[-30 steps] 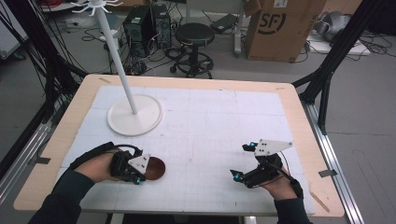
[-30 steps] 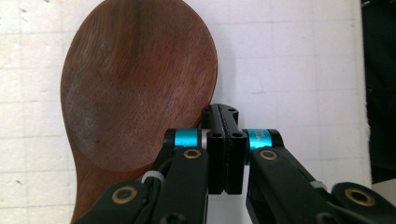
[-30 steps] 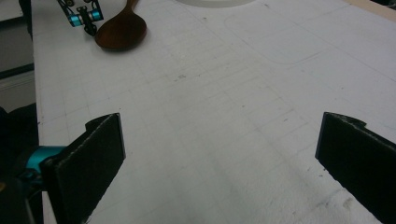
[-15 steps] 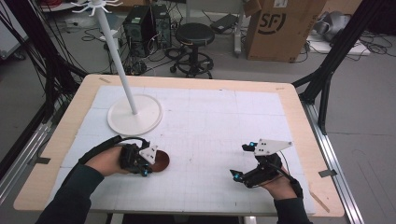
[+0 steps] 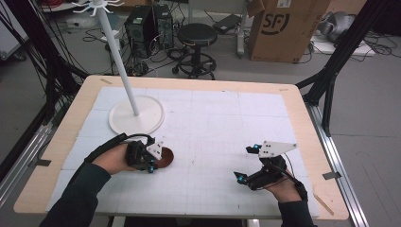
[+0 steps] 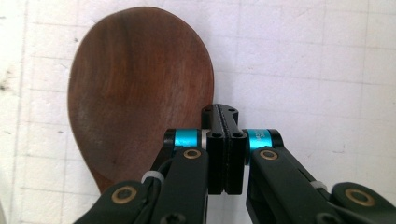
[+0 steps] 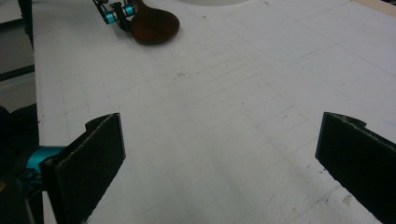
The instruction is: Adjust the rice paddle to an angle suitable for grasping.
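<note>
Here, white gridded surface point(image 5: 213, 142), cluttered room; spoon point(image 6: 140, 93) beside closed, empty left tongs point(image 6: 225, 116); right tongs point(image 7: 219, 154) wide open, empty.

The left black two-jaw gripper point(image 5: 152, 160) sits low near the tabletop's near left side, jaws pressed together. The right black two-jaw gripper point(image 5: 248, 163), near the right side, has jaws wide apart.

Grey concrete floor point(image 5: 369, 142); round black stool point(image 5: 196, 35), brown cardboard box point(image 5: 279, 28), black computer tower point(image 5: 139, 30) beyond wooden-edged surface point(image 5: 302, 109), far from hand-held grippers.
</note>
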Action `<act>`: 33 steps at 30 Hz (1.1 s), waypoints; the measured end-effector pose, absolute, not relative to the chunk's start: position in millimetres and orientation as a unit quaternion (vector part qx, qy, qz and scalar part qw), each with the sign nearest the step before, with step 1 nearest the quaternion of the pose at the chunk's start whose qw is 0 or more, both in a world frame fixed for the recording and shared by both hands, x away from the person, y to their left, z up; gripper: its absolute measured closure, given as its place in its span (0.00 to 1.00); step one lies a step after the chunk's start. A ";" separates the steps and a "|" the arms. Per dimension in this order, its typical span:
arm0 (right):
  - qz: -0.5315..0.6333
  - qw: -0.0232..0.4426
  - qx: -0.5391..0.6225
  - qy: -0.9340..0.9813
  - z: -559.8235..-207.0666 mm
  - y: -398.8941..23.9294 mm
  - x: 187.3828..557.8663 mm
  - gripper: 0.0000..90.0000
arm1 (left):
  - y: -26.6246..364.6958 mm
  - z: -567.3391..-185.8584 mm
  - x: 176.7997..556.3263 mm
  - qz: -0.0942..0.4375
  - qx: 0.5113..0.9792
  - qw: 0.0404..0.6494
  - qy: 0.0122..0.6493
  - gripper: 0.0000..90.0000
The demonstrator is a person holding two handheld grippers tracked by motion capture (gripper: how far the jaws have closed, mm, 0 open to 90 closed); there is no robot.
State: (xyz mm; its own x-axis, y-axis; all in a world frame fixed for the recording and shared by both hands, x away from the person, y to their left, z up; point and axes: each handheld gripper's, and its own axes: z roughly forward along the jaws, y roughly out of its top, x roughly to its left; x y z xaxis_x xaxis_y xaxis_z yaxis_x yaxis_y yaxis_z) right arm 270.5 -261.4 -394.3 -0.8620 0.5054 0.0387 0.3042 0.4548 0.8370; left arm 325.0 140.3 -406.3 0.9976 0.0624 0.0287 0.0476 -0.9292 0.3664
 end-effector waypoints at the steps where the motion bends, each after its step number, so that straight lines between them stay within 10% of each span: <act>1: 0.464 0.108 0.239 0.846 -394.2 -261.4 270.4 0.00 | 142.3 -405.0 325.8 0.019 0.981 0.191 0.031 0.98; 14: 0.463 0.102 0.236 0.849 -395.9 -260.4 270.3 0.00 | 171.1 -384.6 329.2 0.040 0.977 0.201 0.055 0.64; 33: 0.461 0.096 0.236 0.850 -397.8 -262.9 270.7 0.00 | 170.8 -377.4 349.6 0.056 0.993 0.100 0.041 0.53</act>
